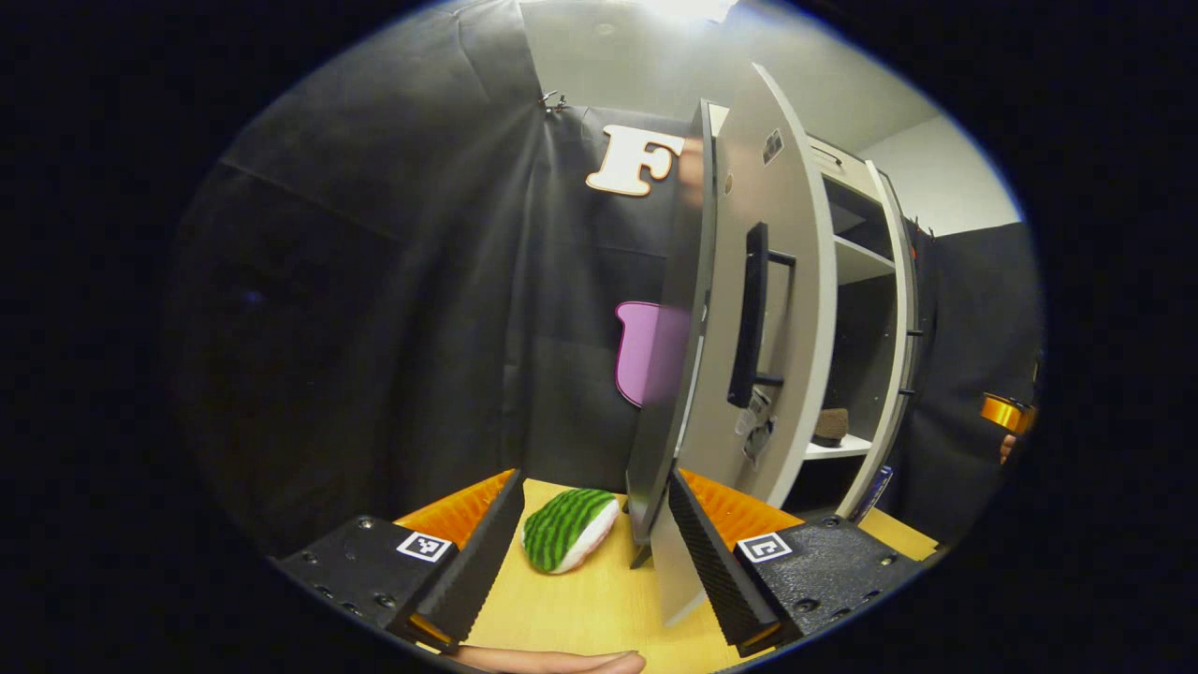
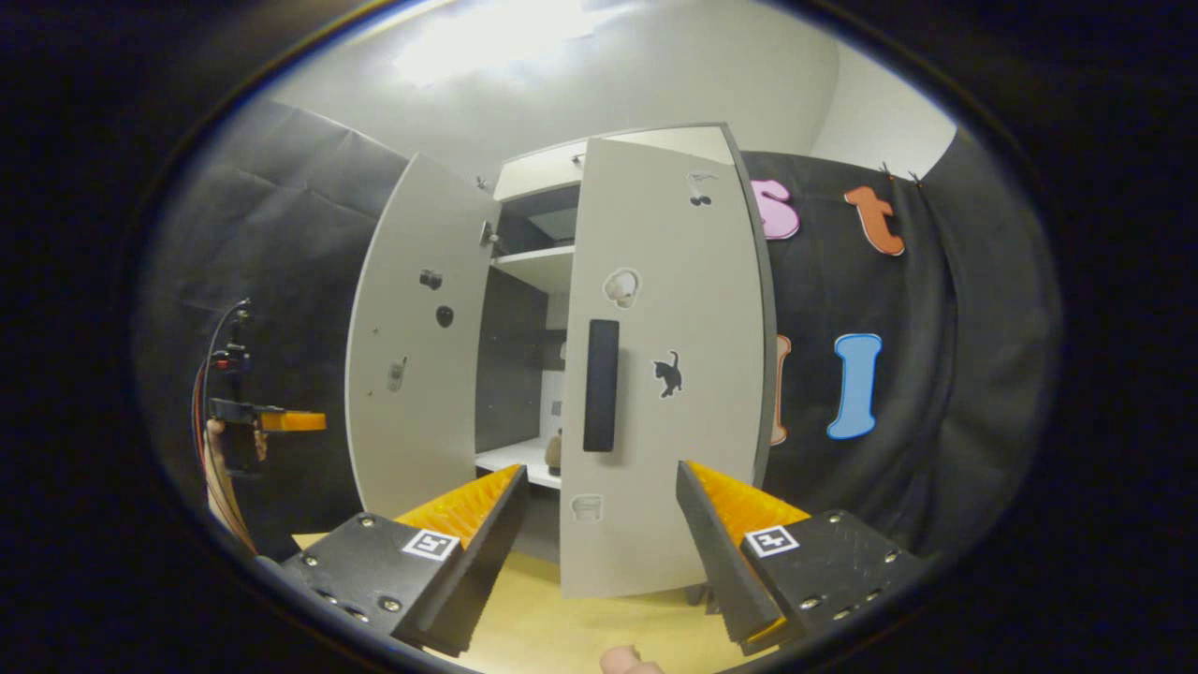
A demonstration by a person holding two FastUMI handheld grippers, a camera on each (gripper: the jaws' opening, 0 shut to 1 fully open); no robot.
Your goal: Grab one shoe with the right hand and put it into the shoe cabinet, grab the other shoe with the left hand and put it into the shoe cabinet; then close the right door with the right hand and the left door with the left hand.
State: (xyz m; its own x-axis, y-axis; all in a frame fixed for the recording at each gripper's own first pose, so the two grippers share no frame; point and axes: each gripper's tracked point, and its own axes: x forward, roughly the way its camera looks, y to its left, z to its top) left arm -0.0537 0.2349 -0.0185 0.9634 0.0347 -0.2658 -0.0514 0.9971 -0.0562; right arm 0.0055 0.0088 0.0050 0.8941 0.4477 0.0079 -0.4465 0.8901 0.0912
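The white shoe cabinet (image 2: 552, 267) stands on a wooden table (image 1: 599, 599). My left gripper (image 1: 595, 476) is open, and the free edge of the left door (image 1: 670, 393) stands between its fingers, close to the right finger (image 1: 711, 552). That door's black handle (image 1: 749, 318) faces me. A brown shoe (image 1: 830, 426) rests on the lower shelf, and the shoe (image 2: 554, 451) shows through the door gap. My right gripper (image 2: 600, 468) is open, just in front of the half-shut right door (image 2: 664, 374) and below its handle (image 2: 601, 384). The left door (image 2: 412, 346) swings wide.
A green striped soft item with a white rim (image 1: 571, 529) lies on the table left of the door edge. The other gripper (image 2: 271, 419) and a hand show at far left. The right door (image 1: 889, 328) is edge-on. Black cloth walls surround the cabinet.
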